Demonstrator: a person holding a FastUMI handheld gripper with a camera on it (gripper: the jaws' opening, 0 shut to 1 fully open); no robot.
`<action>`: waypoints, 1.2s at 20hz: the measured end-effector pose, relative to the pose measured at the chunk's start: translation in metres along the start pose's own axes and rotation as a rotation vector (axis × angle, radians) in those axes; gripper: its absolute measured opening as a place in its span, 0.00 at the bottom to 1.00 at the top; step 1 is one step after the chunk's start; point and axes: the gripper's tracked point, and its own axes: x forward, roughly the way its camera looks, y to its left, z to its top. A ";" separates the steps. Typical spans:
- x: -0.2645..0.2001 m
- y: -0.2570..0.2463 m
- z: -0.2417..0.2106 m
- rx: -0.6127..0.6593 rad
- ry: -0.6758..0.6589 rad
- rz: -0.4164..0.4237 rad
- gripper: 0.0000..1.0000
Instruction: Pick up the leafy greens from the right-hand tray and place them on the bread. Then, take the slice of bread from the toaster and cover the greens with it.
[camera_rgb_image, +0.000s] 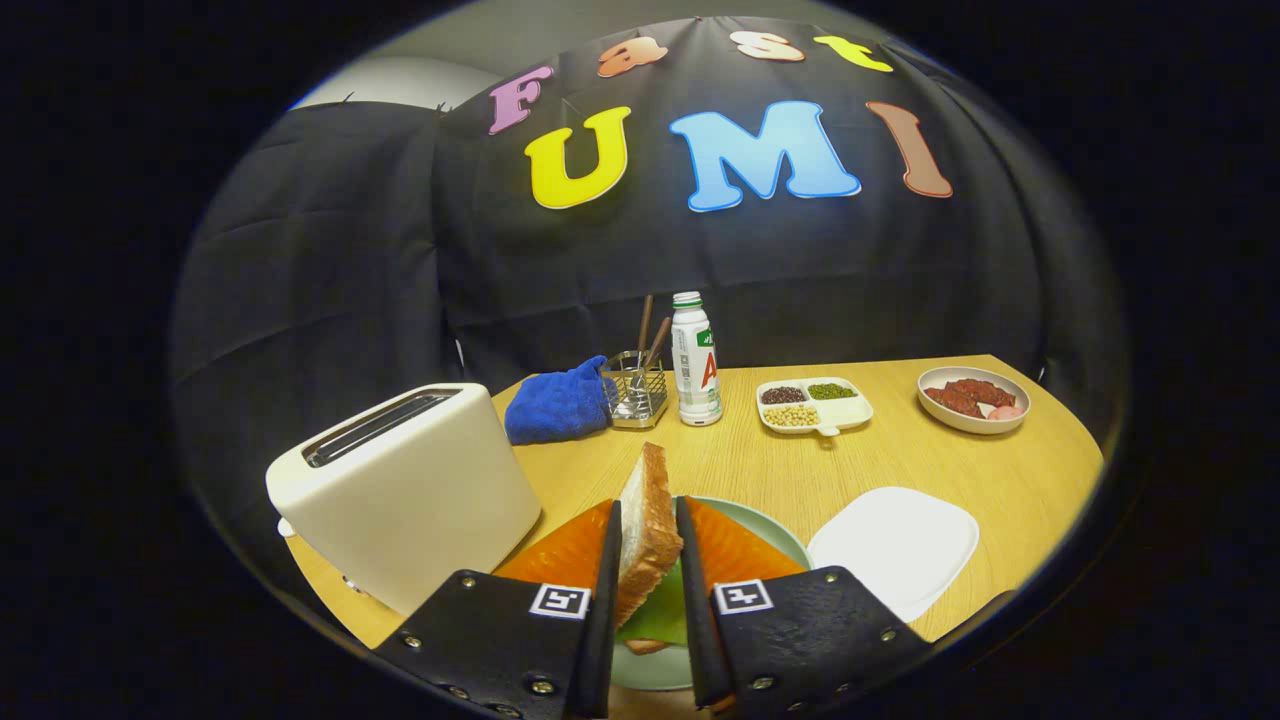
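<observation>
While the tool (648, 560) pinches a bread slice (645, 525) edge-on between both fingers, leafy greens (660, 615) directly beneath, toaster (400, 490) beside.

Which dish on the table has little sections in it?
The white divided dish beside the bottle, holding beans. The gripper is shut on the bread slice.

Toaster (405, 490) close left — open tabletop (880, 455) rt.
</observation>
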 end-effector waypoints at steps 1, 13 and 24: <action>0.001 -0.005 0.001 -0.009 -0.005 -0.015 0.34; -0.011 -0.028 0.033 -0.065 -0.107 -0.066 0.36; -0.059 -0.093 0.061 -0.136 -0.188 -0.172 0.41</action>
